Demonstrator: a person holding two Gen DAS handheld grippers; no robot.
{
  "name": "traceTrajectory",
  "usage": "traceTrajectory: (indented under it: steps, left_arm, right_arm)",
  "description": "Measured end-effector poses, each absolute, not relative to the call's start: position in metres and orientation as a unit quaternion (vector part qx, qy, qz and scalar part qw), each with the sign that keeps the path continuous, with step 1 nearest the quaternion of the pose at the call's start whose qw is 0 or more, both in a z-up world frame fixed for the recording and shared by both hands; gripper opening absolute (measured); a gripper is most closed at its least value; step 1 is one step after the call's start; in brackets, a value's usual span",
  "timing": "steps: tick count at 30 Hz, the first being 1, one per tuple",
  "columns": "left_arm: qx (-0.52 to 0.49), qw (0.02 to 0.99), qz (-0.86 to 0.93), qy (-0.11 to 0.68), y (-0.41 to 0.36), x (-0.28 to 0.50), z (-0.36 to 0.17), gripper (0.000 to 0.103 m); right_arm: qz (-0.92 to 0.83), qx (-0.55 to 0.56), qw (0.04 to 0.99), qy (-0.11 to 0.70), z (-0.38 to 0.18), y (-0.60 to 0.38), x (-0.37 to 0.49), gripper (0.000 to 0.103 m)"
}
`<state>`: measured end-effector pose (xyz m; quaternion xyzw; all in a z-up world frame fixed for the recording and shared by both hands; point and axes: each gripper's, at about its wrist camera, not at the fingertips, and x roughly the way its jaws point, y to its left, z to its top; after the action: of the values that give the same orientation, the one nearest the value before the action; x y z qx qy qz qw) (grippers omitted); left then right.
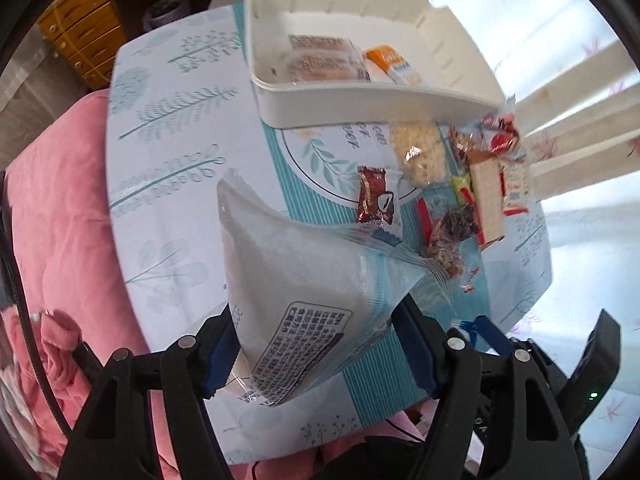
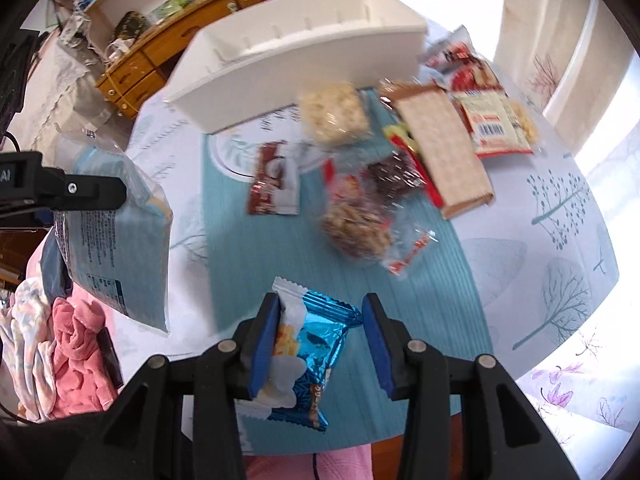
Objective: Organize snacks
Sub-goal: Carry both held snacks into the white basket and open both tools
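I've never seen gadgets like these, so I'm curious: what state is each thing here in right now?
Left gripper: shut on the pale blue packet, held above the table.
Right gripper: holding the shiny blue snack, lifted.
White bin: open, a few packets inside.
Brown chocolate wrapper: sealed, flat on the tablecloth.
Loose snack pile: unsorted beside the bin.

Each tool (image 1: 320, 344) (image 2: 318, 344): black plastic frame w/ silver pivot pins, 2 fingers (image 2: 264, 344) w/ blue pads.
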<state>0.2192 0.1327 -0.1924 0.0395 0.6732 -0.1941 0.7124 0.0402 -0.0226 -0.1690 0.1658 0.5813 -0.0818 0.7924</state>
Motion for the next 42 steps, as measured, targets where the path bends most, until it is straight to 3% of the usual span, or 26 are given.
traceTrajectory:
  steps: [13, 22, 42]
  left_arm:
    - [-0.013, 0.733, -0.174, 0.657, 0.170, 0.235, -0.118, 0.070]
    - [-0.048, 0.749, -0.162, 0.641, 0.152, 0.271, -0.084, 0.070]
    - [-0.096, 0.773, -0.141, 0.611, 0.060, 0.372, -0.076, 0.068]
  right_arm:
    - [-0.030, 0.154, 0.824, 0.545, -0.106, 0.003, 0.086, 0.043]
    - [0.010, 0.145, 0.843, 0.517, -0.068, -0.012, 0.146, 0.043]
    - [0.041, 0.101, 0.873, 0.476, -0.056, -0.097, 0.251, 0.043]
